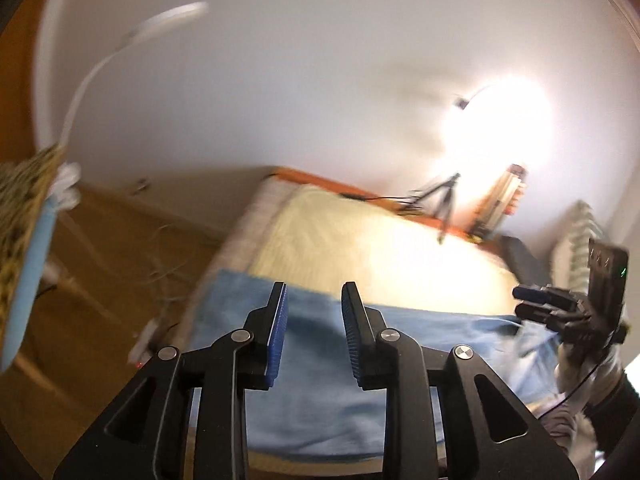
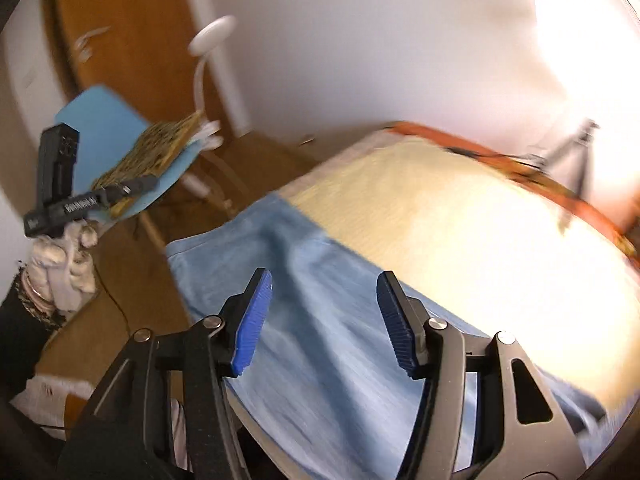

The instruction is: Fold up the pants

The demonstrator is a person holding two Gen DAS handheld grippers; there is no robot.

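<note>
Nearest the lens in each wrist view are the blue-padded jaws. The left gripper (image 1: pixel 314 292) stands with its jaws parted a little and nothing between them; the right gripper (image 2: pixel 324 284) is spread wider, also empty. Both hang above the cloth, not touching it.

Just beyond them lie the light-blue pants (image 1: pixel 320 380), spread flat along the near edge of the bed (image 1: pixel 360 232), on its cream blanket. In the left view their far edge runs in one fairly straight line and the cloth looks smooth but for some rumpling at the right end, near the other gripper. In the right view a soft ridge runs lengthwise through the fabric. From this the pants seem to have had at least one fold laid, with both grippers free of them; whether the cloth is doubled cannot be told for sure through the motion blur. A further fold across the length, and some smoothing, probably remain.

The views differ. The left one shows the right gripper from outside, at its right edge, over the pants' rumpled end. The right one shows the gloved left hand (image 2: pixel 66 256) and its gripper off the bed's side, above the wooden floor, and, farther back, the blue chair (image 2: pixel 108 120) with a patterned cloth, which the left view crops. Farthest off are the white gooseneck lamp (image 2: pixel 212 36), a tripod (image 1: pixel 444 200) and the glare on the wall.
</note>
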